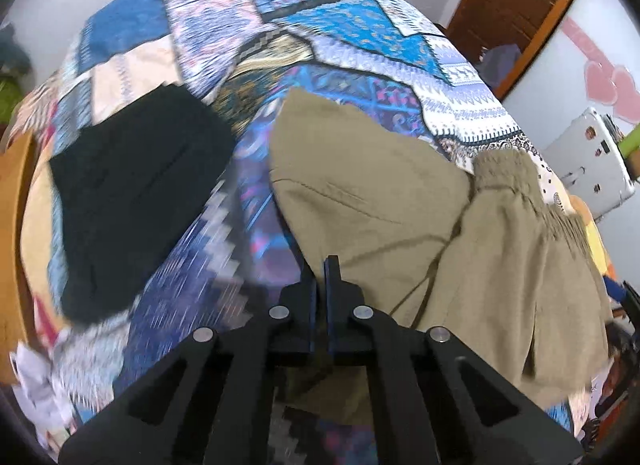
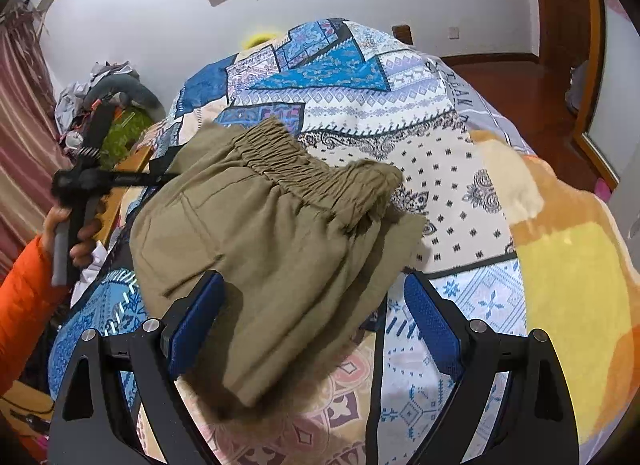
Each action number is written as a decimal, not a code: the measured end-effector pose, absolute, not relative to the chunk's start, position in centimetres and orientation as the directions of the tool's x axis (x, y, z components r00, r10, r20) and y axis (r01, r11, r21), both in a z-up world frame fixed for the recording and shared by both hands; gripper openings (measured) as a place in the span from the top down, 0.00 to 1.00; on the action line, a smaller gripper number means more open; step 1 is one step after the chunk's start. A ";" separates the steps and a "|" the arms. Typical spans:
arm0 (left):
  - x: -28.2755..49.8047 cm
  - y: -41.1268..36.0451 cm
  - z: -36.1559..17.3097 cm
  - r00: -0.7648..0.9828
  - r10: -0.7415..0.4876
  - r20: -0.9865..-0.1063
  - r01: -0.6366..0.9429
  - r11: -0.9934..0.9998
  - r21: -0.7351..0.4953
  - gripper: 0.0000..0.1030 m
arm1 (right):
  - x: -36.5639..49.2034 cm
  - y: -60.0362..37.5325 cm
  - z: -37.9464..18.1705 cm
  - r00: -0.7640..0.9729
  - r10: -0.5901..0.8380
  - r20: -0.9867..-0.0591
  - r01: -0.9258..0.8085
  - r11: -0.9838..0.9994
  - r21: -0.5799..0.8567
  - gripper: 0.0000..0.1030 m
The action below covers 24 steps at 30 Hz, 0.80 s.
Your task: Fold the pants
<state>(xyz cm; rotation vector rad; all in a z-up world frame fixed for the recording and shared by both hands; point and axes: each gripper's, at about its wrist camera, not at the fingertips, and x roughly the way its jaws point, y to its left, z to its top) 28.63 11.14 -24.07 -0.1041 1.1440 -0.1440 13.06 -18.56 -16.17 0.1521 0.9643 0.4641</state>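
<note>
The left tongs are clenched tight, blue pads together, tips over the near edge of the khaki pants; whether any cloth is pinched between them is hard to tell. The right tongs stand released, wide apart, straddling the near end of the pants without pressing them. The pants lie partly folded on the bed over its patchwork cover, elastic waistband toward the far side. A black garment lies apart near the bed's left edge. A hand in an orange sleeve holds the left tool there
</note>
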 end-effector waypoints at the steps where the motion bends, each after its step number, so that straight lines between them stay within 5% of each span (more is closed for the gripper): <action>1: 28.2 11.5 -24.0 0.405 -0.168 -0.899 0.050 0.986 -0.162 0.97 | 13.2 -18.4 -16.2 0.483 0.442 -0.755 -0.319 0.893 0.319 0.13; 6: 23.7 13.7 -23.2 0.430 -0.140 -0.892 0.002 0.988 -0.155 0.97 | 14.1 -17.5 -16.6 0.490 0.430 -0.759 -0.350 0.894 0.281 0.15; 10: 21.8 14.9 -24.1 0.414 -0.124 -0.902 -0.041 0.987 -0.154 0.97 | 15.0 -17.4 -17.4 0.467 0.448 -0.762 -0.348 0.886 0.307 0.44; 13: 20.8 15.5 -24.7 0.412 -0.072 -0.908 -0.076 0.991 -0.113 0.97 | 15.0 -17.8 -17.6 0.467 0.462 -0.754 -0.335 0.882 0.333 0.53; 20: 19.5 16.6 -23.2 0.445 -0.012 -0.895 -0.105 0.992 -0.065 0.97 | 14.1 -19.2 -17.4 0.472 0.436 -0.766 -0.302 0.897 0.324 0.53; 24: 19.5 15.0 -20.1 0.521 0.002 -0.854 -0.049 0.998 -0.027 0.88 | 14.2 -18.6 -15.5 0.515 0.393 -0.762 -0.337 0.910 0.241 0.53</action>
